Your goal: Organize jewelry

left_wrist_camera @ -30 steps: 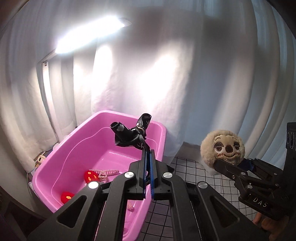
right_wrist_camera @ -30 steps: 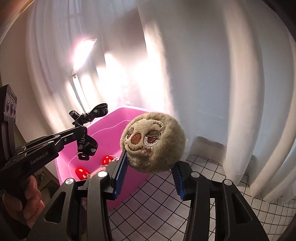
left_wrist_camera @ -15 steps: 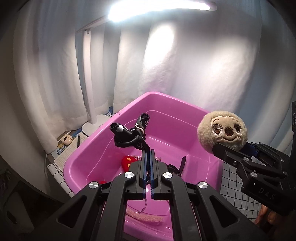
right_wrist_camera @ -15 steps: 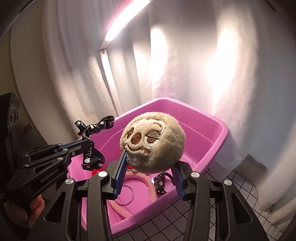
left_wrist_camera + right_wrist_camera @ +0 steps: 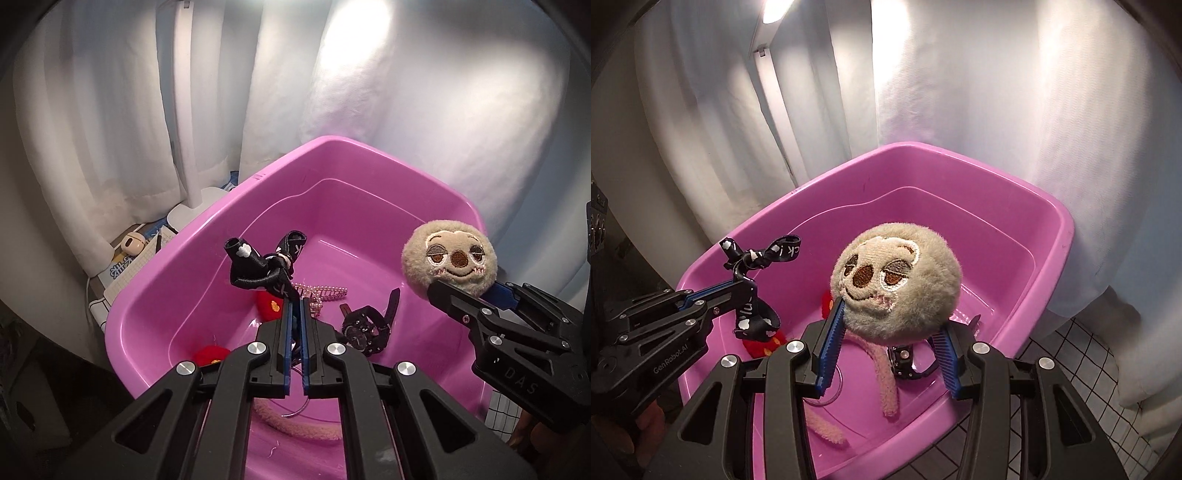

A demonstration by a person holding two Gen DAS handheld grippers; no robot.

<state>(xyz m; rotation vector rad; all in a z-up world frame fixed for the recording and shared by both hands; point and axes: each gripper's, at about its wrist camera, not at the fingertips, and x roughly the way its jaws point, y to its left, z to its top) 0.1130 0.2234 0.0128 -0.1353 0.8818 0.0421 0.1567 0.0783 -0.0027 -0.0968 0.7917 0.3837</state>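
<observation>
Left wrist view: my left gripper (image 5: 294,306) is pinching the black ribbon tie (image 5: 264,271) right at its tips, so it dangles free above the pink tub (image 5: 369,155). My right gripper (image 5: 888,332) clamps the plush sloth charm (image 5: 895,284) by its sides over the same tub, where a watch (image 5: 365,328) and pearl piece (image 5: 325,291) already lie, so I judge both are ready to drop.

We see pink tub (image 5: 192,280). Beige plush head (image 5: 895,284), brown embroidered eyes and nose. Black ribbon (image 5: 258,271), white cloud print and lettering. Red pieces (image 5: 269,306) with yellow mark. Black watch (image 5: 365,326). Pale pink fuzzy band (image 5: 882,376). White curtain (image 5: 960,92). White surface (image 5: 1067,350), black grid lines.
</observation>
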